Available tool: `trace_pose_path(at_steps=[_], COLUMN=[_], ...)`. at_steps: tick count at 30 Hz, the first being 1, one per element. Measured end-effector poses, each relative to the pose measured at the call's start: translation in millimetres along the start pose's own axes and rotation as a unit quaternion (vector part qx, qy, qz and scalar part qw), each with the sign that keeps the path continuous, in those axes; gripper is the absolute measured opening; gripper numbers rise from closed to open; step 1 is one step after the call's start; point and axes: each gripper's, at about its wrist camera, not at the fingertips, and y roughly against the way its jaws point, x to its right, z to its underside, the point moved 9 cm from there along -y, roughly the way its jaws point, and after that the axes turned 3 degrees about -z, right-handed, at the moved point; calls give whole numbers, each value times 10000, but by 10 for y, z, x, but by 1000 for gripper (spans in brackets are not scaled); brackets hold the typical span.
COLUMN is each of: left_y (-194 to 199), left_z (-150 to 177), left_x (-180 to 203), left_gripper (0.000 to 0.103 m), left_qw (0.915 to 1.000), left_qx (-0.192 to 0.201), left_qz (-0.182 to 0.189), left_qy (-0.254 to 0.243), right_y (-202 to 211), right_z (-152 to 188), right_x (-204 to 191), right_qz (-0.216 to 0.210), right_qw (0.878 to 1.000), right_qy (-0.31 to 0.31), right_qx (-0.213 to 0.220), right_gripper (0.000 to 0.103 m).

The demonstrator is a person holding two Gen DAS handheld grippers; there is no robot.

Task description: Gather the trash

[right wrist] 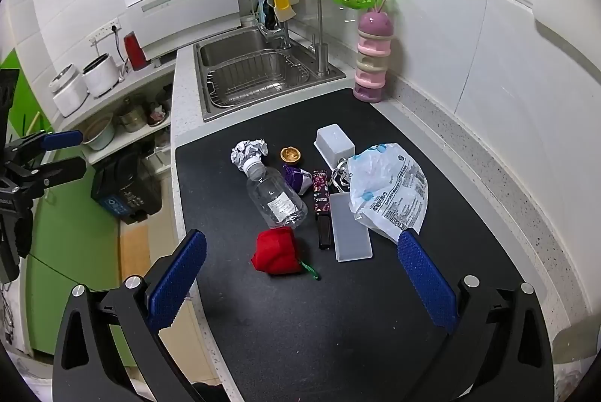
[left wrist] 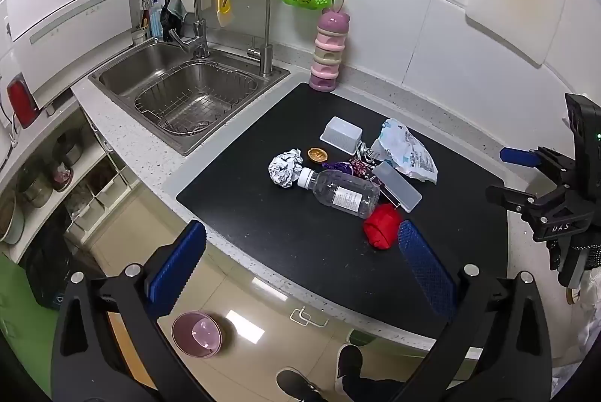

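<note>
Kitchen counter mat (right wrist: pixel 338 308) strewn with trash, left gripper (left wrist: pixel 300 263) spread wide and empty, right gripper (right wrist: pixel 302 274) likewise, touching nothing

From my left gripper's view, my shoes (left wrist: pixel 300 385) were cut off by the bottom edge. The clear bottle (left wrist: pixel 343 193) hid part of the purple wrapper (left wrist: pixel 343 168) beyond it. Print on the plastic bag (right wrist: pixel 390 189) ahead of my right gripper was too small to read.
</note>
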Motion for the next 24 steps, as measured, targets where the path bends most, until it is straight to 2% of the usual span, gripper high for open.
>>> trace_pose_path(at_steps=[24], left_y=[-13], left_z=[1], left_x=[30], left_gripper=[100], left_qw=[10000], left_qx=[-18], left_qz=[28], left_qy=[6], right_y=[6], right_z=[16], right_x=[7], right_qz=[-10], right_qw=[10000], right_qy=[-3], right_qx=[10], right_gripper=[98])
